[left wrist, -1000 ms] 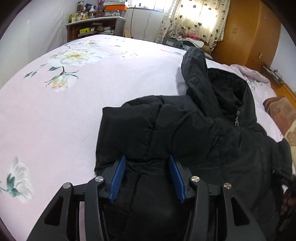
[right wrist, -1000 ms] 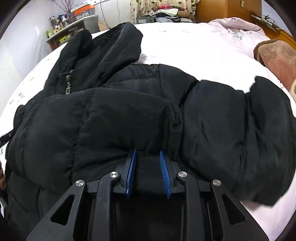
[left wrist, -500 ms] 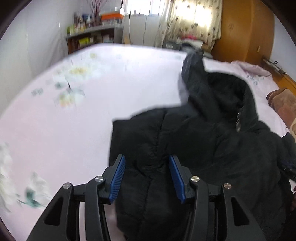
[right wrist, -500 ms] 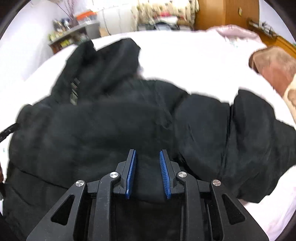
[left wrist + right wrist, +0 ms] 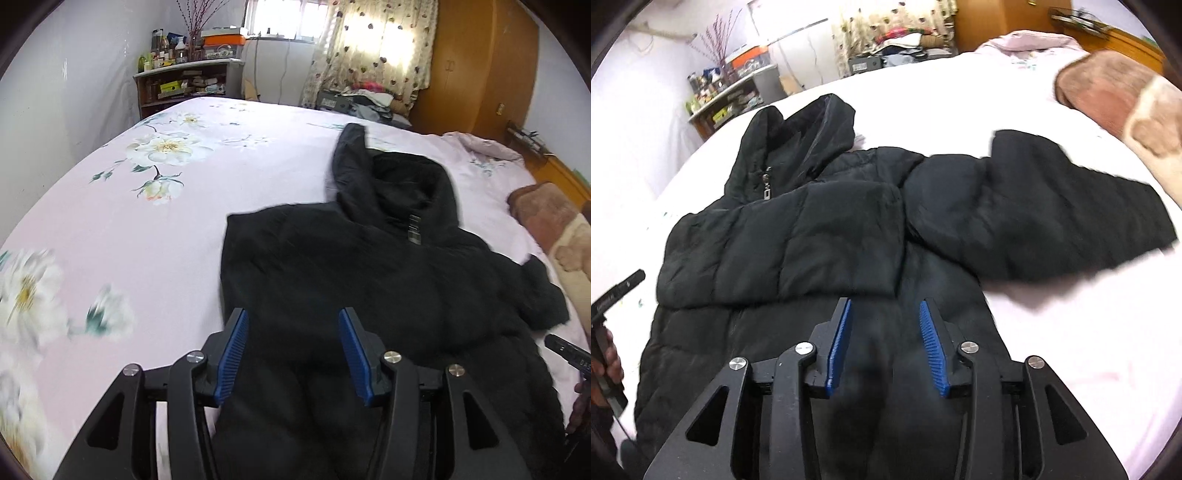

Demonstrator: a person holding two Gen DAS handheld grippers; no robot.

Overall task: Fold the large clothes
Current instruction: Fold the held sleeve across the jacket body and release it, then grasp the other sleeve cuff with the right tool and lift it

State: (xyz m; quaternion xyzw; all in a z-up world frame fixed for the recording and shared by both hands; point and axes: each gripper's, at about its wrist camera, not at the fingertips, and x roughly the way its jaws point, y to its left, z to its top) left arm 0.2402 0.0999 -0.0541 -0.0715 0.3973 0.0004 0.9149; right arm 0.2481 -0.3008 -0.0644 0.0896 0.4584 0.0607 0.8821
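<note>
A black hooded puffer jacket [image 5: 369,280] lies face up on the pink floral bed sheet [image 5: 147,229]. One sleeve [image 5: 783,251] is folded across the chest; the other sleeve [image 5: 1034,206] sticks out to the right. The hood [image 5: 798,140] points to the far side. My left gripper [image 5: 293,325] hovers over the jacket's lower left part, jaws opening, pads off the fabric. Over the lower front, my right gripper [image 5: 884,306] also has its jaws opening, with nothing pinched between them.
A brown plush blanket [image 5: 1108,85] lies at the bed's right side. Beyond the bed stand a cluttered shelf [image 5: 184,81], a wooden wardrobe [image 5: 480,66] and a pile of clothes [image 5: 369,98]. Bare sheet spreads left of the jacket.
Both grippers let go of the jacket fabric they were pinching and pulled back and up. Their jaws stand wider, the right one most. The folded sleeve stays on the chest.
</note>
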